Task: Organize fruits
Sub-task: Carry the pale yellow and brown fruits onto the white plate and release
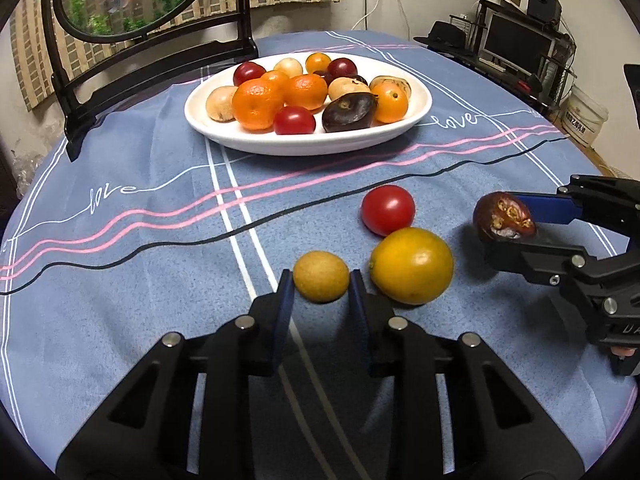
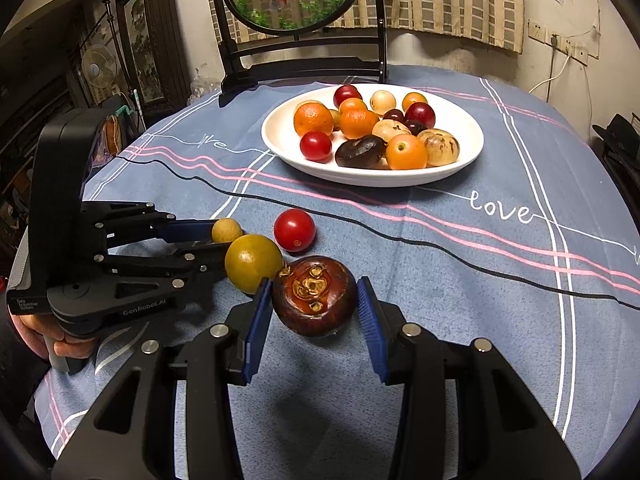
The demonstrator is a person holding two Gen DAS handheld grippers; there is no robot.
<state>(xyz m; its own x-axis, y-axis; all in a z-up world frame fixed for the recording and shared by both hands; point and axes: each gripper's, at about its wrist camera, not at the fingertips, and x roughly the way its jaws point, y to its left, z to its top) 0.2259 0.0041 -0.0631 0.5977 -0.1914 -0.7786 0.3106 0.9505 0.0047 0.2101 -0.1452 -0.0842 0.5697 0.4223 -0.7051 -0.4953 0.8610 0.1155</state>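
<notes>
Left hand-held gripper (image 1: 321, 280) clamped on small round yellow-brown fruit (image 1: 321, 282); right hand-held gripper (image 2: 316, 300) gripping dark brown chestnut-like fruit (image 2: 315, 295) – open blue cloth (image 2: 440, 280) before oval white plate (image 2: 460, 160).

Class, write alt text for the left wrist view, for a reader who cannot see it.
The left gripper is shut on a small yellow-brown fruit on a blue tablecloth. Beside it lie a yellow-orange citrus and a red tomato; at right the right gripper holds a dark brown fruit. Behind, a white plate holds mixed fruit.

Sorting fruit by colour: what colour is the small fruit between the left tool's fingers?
Yellowish tan small fruit, clearest in the left wrist view.
</notes>
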